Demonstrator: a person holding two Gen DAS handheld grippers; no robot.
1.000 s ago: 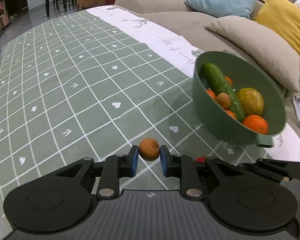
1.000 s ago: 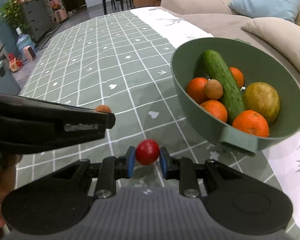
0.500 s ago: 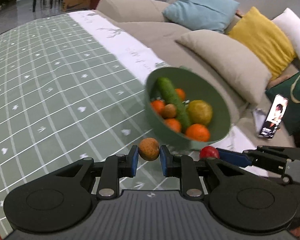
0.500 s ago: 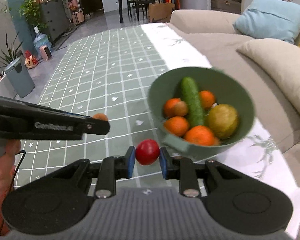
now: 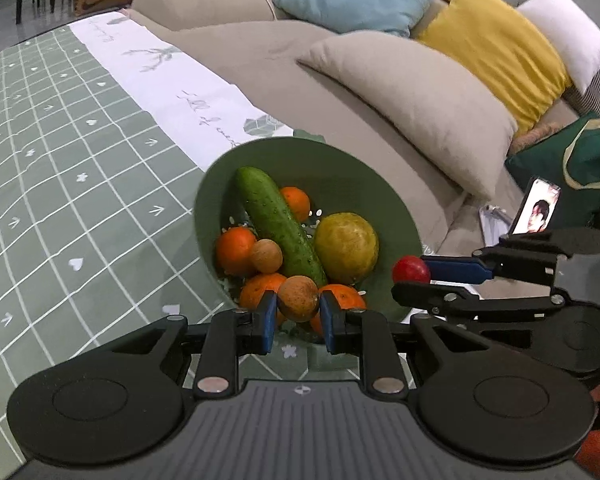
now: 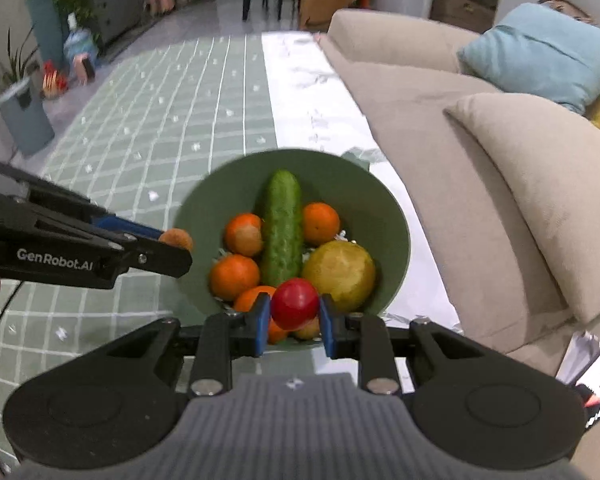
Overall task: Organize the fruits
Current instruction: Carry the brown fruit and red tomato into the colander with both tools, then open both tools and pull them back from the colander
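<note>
A green bowl [image 5: 340, 160] stands on the checked tablecloth near the sofa; it also shows in the right wrist view [image 6: 392, 216]. It holds a cucumber [image 5: 276, 224], several oranges and a yellow-green fruit [image 5: 346, 242]. My left gripper [image 5: 298, 314] is shut on a small brown fruit [image 5: 298, 298] above the bowl's near rim. My right gripper [image 6: 294, 316] is shut on a small red fruit [image 6: 294, 304], also above the near rim. The red fruit shows at the bowl's right side in the left wrist view [image 5: 410, 270]. The brown fruit shows at the bowl's left in the right wrist view [image 6: 176, 238].
The green checked tablecloth [image 5: 60, 200] stretches to the left, with a white strip [image 5: 172, 80] along the sofa side. A beige sofa [image 5: 400, 92] with several cushions lies right of the bowl. A phone [image 5: 538, 206] and a green bag [image 5: 572, 160] lie at the far right.
Both grippers, each still holding its fruit, have moved from beside the bowl to above its near rim. The bowl now sits centred ahead of both cameras.
</note>
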